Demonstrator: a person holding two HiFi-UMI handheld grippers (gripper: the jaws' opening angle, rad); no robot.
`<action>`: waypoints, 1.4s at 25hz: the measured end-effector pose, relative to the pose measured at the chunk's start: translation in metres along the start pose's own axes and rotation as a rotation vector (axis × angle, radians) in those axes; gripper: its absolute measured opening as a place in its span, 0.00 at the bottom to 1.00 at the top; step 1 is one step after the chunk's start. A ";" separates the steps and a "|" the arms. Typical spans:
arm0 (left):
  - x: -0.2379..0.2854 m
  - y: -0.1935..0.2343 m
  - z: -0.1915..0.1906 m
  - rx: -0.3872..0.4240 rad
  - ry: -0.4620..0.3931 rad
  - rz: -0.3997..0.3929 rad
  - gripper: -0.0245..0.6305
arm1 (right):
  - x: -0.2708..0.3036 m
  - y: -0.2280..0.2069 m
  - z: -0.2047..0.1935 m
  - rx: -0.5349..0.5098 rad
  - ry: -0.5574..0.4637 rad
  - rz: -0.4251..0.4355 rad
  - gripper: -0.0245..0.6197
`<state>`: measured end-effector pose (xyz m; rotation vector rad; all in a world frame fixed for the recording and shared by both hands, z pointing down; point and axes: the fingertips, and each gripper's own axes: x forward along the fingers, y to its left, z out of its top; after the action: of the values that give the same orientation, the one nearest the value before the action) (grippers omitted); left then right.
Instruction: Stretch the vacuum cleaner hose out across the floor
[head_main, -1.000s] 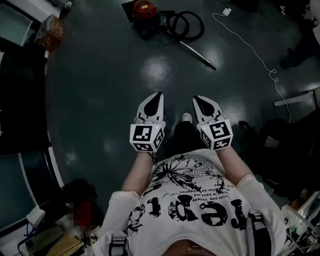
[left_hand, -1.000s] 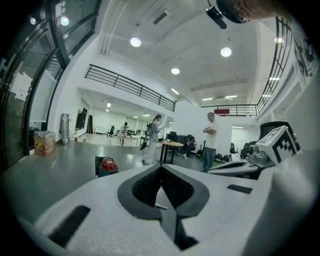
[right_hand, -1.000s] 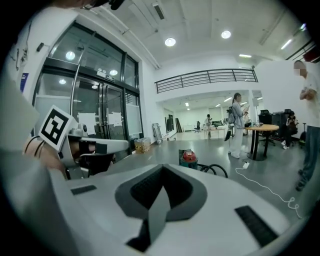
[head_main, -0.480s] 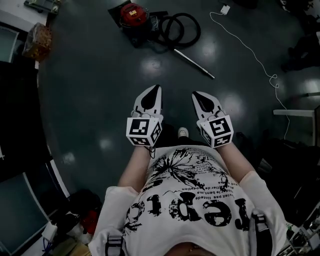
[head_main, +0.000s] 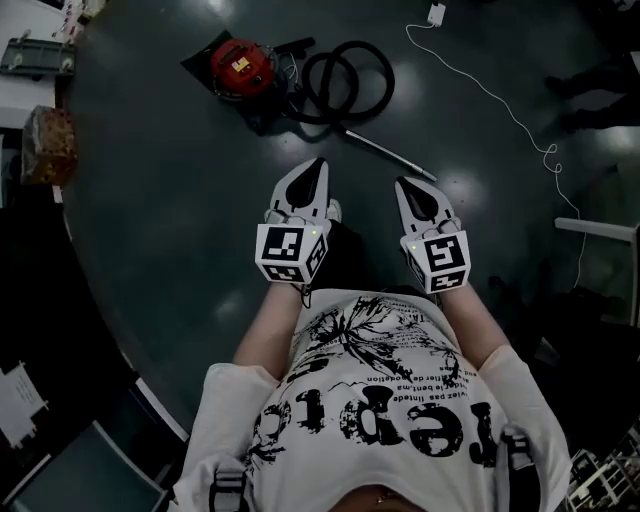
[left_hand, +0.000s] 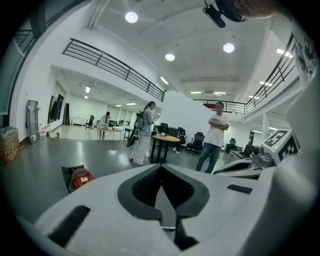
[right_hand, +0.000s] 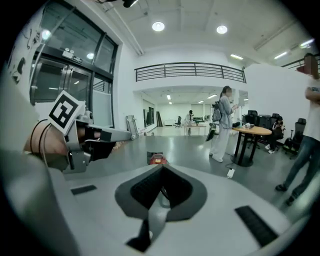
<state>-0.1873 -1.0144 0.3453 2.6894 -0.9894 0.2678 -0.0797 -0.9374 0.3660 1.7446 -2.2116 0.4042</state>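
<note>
A red vacuum cleaner (head_main: 238, 66) sits on the dark floor at the top of the head view, and shows small in the left gripper view (left_hand: 80, 178) and the right gripper view (right_hand: 158, 160). Its black hose (head_main: 347, 82) lies coiled in loops to the right of it. A metal wand (head_main: 388, 155) runs from the coil toward my right gripper. My left gripper (head_main: 316, 164) and right gripper (head_main: 404, 184) are held side by side at waist height, both shut and empty, well short of the hose.
A white cable (head_main: 500, 100) with a plug block (head_main: 436, 14) snakes across the floor at the right. A box (head_main: 48, 143) stands by the wall at the left. Two people (left_hand: 214, 134) stand near a round table (left_hand: 165, 139) farther off.
The vacuum and hose have come nearer in the head view, sliding down toward me as I walk forward. Both grippers stay shut and level.
</note>
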 end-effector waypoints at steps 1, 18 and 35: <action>0.016 0.015 0.005 0.000 0.013 -0.017 0.04 | 0.020 -0.007 0.009 0.013 0.002 -0.013 0.04; 0.239 0.103 -0.126 0.087 0.222 -0.260 0.04 | 0.228 -0.115 -0.101 0.131 0.093 0.024 0.04; 0.447 0.142 -0.549 0.205 0.291 -0.407 0.04 | 0.408 -0.220 -0.545 0.055 0.256 0.077 0.04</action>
<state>0.0105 -1.2215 1.0078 2.8406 -0.3363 0.6805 0.0750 -1.1356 1.0363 1.5394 -2.1054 0.6718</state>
